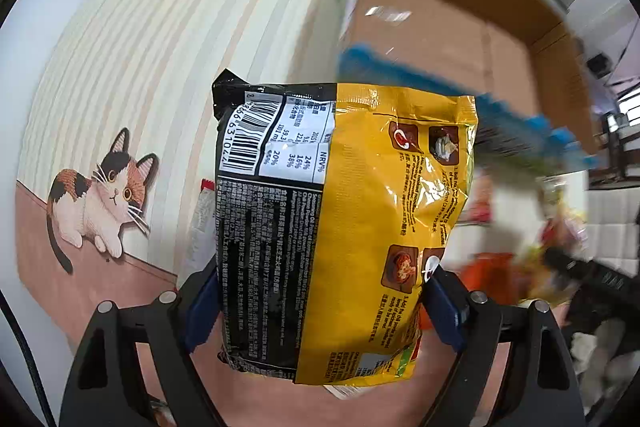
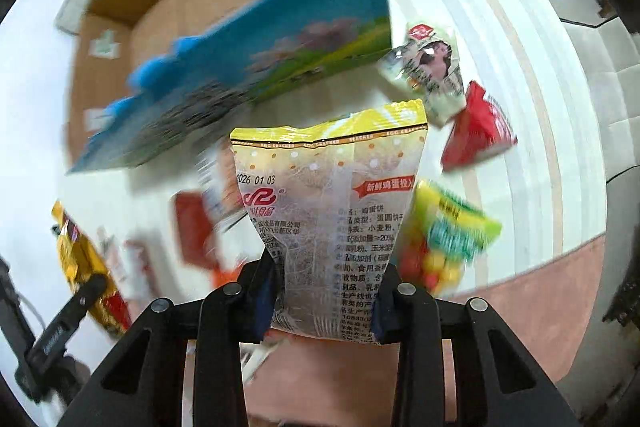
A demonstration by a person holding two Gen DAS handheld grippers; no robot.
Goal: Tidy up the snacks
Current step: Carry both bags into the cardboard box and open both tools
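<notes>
OK, keep both squeezes steady w/ no extra crush; carry each pack level toward the cardboard box (image 1: 460, 39) ahead. Your left gripper (image 1: 320, 307) is clamped mid-width on the yellow-black noodle packet (image 1: 340, 227), held upright off the cat-print mat (image 1: 120, 107). Your right gripper (image 2: 326, 301) is pinched narrow on the egg cracker bag (image 2: 328, 211), above loose snacks: red pouch (image 2: 476, 135), candy bag (image 2: 448, 235).
</notes>
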